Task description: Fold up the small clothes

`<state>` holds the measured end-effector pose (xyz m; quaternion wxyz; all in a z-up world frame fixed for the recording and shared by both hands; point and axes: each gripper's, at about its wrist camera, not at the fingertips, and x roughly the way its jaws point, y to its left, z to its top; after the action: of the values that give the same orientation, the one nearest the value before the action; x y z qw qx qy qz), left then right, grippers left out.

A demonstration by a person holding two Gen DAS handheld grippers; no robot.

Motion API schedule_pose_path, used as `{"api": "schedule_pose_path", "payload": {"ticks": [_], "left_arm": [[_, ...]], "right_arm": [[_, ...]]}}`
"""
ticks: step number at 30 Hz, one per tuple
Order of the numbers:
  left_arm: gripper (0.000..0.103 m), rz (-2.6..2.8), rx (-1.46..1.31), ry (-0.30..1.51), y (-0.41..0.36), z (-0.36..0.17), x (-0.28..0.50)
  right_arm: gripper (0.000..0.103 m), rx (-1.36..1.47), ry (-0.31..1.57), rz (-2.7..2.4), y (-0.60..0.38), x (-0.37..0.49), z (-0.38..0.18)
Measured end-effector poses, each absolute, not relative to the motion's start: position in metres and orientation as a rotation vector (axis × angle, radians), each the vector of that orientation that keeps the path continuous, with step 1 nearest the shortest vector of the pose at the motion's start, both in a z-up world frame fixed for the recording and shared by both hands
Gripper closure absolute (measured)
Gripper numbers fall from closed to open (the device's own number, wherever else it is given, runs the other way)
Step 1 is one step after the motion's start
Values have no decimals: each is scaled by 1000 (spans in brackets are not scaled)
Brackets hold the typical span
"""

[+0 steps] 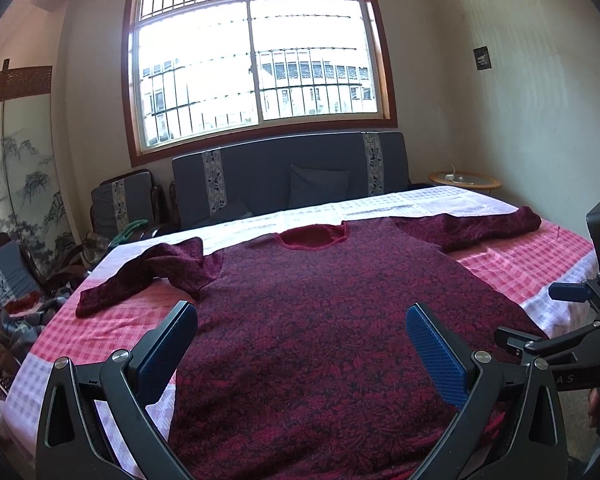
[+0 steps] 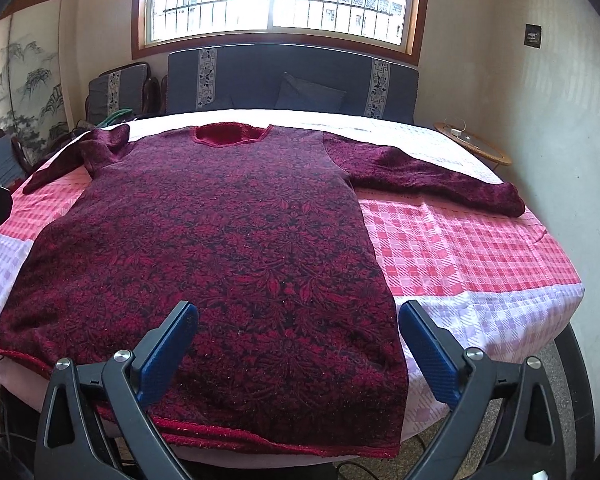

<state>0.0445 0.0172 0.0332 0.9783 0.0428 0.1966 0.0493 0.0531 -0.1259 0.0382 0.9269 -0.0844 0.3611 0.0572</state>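
Red sweater (image 2: 220,232) flat on checked bedspread (image 2: 460,248), left tool (image 1: 300,344) and right tool (image 2: 298,336) agape, hem visible only from right

Your sweater (image 2: 228,232) is a fuzzy, matt knit in dark red with a leaf pattern, its neck lining a plainer, brighter red plush. Under it the tabletop (image 2: 460,248) wears a thin checked cloth, smooth and faintly creased. Your left gripper (image 1: 302,346) and right gripper (image 2: 298,344) are matt black plastic with shiny metal pivot pins; the blue pads (image 2: 430,354) have a fine ribbed texture. At 12 o'clock, the sofa (image 1: 288,172) is dull grey fabric with woven patterned strips. The window frame (image 1: 131,92) looks like varnished wood.
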Motion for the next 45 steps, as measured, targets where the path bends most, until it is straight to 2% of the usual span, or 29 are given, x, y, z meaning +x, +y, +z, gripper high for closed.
{"api": "schedule_pose_path", "payload": {"ticks": [19,22,24,26,33,39,45], "left_arm": [[0,133,83,449,29,20,118],[0,151,60,476,40,7,136],[0,162,38,508,48,-5,149],[0,177,21,518,54,-16,159],[0,150,-83,599,72,-43,182],[0,126,-114,647,76,-51,189],[0,113,-103,685,73,-56,194]], "right_arm": [[15,-149,814,143,-137,125,29],[16,-48,836,211,-154,145,30],[18,94,866,269,-179,166,29],[26,232,884,289,-214,189,26],[38,641,881,73,-386,283,13],[38,781,869,-169,-506,331,0],[40,867,857,-240,-553,352,-13]]}}
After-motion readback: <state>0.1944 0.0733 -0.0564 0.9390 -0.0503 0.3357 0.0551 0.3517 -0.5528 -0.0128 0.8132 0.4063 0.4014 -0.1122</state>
